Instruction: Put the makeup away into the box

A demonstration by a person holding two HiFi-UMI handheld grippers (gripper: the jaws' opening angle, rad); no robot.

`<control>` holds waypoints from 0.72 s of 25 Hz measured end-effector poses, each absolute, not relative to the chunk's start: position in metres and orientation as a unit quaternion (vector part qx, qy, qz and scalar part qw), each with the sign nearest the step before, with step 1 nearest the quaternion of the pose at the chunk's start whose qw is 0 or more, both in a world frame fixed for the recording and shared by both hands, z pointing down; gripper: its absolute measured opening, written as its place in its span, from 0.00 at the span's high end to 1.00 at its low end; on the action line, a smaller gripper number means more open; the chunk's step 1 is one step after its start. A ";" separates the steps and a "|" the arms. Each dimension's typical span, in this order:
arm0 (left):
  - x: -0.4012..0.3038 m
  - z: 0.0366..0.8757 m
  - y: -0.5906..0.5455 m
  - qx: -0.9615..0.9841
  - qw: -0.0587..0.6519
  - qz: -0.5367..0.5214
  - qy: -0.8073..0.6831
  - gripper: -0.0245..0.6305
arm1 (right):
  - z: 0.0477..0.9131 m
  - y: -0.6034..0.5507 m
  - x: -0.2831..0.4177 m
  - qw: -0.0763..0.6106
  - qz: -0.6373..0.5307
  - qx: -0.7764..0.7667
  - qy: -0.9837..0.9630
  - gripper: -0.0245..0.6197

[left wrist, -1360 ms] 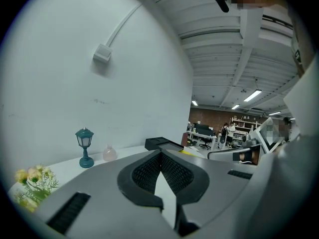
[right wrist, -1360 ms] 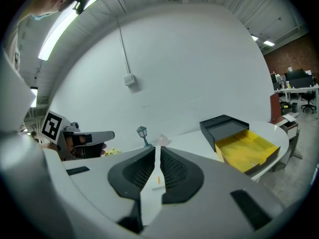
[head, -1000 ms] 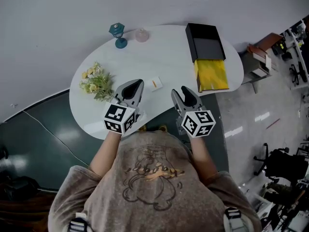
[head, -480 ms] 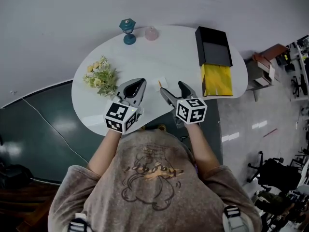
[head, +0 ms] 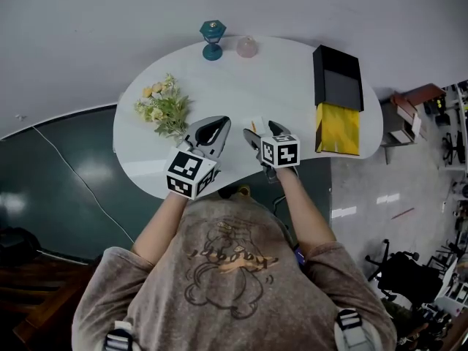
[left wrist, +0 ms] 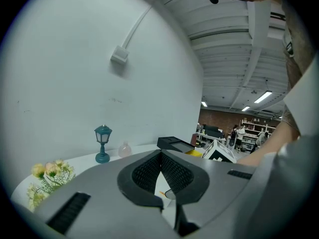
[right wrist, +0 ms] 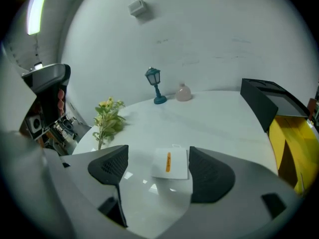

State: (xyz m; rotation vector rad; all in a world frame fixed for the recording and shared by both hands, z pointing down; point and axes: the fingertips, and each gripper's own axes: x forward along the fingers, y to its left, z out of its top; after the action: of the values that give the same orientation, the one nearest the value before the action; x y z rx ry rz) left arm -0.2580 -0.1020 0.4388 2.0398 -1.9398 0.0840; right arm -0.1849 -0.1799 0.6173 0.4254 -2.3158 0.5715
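Person is leaning over a white, rounded worktop (head: 285, 86), holding one tool in each hand. Right tool (head: 262, 129) is pointing down at the near edge of the worktop. Its jaws have just been opening and are now standing wide apart, released and pressing on nothing. The right gripper view is showing the makeup packet (right wrist: 170, 163), a flat white sachet with an orange stripe. It is lying flat on the worktop in the gap between the two jaws, closer to the right-hand jaw. Whether it is touching that jaw I cannot tell. From the head view only a sliver of the packet (head: 257, 122) is showing past the tool. Left tool (head: 217, 123) is hovering just beside the right one, on the flower side. It is pointing nearly level across the worktop, with its jaws (left wrist: 161, 157) clenched together and nothing between them. The box (head: 337, 79) is sitting at the far right end of the worktop, well apart from the packet. It is black, with a yellow section (head: 338, 129) lying against its near end. A bunch of yellow and green flowers (head: 165, 106) is lying at the left side. A small teal lamp (head: 212, 39) is standing upright at the far edge, and a pale pink bottle (head: 247, 47) is standing just beside it.
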 end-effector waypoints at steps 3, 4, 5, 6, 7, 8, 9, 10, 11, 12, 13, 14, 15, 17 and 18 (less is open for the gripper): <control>-0.264 0.444 -0.099 0.711 0.164 0.032 -0.683 0.93 | 0.639 -0.179 -0.188 0.385 0.210 0.159 -0.884 0.37; -0.265 0.446 -0.097 0.710 0.165 0.034 -0.684 0.93 | 0.646 -0.179 -0.189 0.396 0.207 0.158 -0.880 0.38; -0.266 0.447 -0.096 0.709 0.168 0.034 -0.684 0.93 | 0.652 -0.179 -0.189 0.406 0.204 0.159 -0.877 0.38; -0.265 0.448 -0.095 0.709 0.173 0.033 -0.683 0.93 | 0.657 -0.179 -0.189 0.415 0.202 0.160 -0.873 0.38; -0.266 0.449 -0.094 0.708 0.176 0.032 -0.683 0.93 | 0.662 -0.179 -0.189 0.422 0.200 0.160 -0.870 0.38; -0.266 0.450 -0.093 0.707 0.178 0.032 -0.684 0.93 | 0.668 -0.178 -0.190 0.427 0.200 0.159 -0.868 0.38; -0.268 0.452 -0.093 0.706 0.178 0.033 -0.685 0.93 | 0.674 -0.177 -0.191 0.430 0.202 0.155 -0.866 0.38; -0.269 0.454 -0.092 0.705 0.178 0.035 -0.686 0.93 | 0.680 -0.177 -0.192 0.433 0.203 0.152 -0.865 0.38; -0.269 0.455 -0.092 0.704 0.178 0.036 -0.686 0.93 | 0.682 -0.178 -0.192 0.437 0.198 0.154 -0.864 0.38; -0.269 0.457 -0.092 0.704 0.179 0.037 -0.686 0.93 | 0.682 -0.181 -0.191 0.444 0.190 0.159 -0.861 0.38; -0.269 0.458 -0.092 0.704 0.180 0.038 -0.686 0.93 | 0.682 -0.183 -0.189 0.450 0.183 0.165 -0.859 0.38; -0.269 0.459 -0.092 0.704 0.180 0.039 -0.685 0.93 | 0.682 -0.185 -0.189 0.454 0.179 0.169 -0.856 0.39; -0.269 0.460 -0.093 0.705 0.181 0.040 -0.685 0.93 | 0.682 -0.185 -0.189 0.457 0.177 0.171 -0.855 0.40; -0.269 0.460 -0.095 0.705 0.184 0.038 -0.684 0.93 | 0.682 -0.186 -0.189 0.462 0.172 0.174 -0.853 0.40; -0.269 0.461 -0.096 0.704 0.184 0.039 -0.684 0.93 | 0.683 -0.186 -0.189 0.465 0.167 0.175 -0.852 0.40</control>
State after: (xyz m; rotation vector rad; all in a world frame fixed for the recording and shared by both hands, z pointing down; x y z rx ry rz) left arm -0.2692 -0.0955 0.4609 1.9869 -1.9304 0.1090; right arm -0.1890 -0.1859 0.6825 0.4309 -2.0913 0.4106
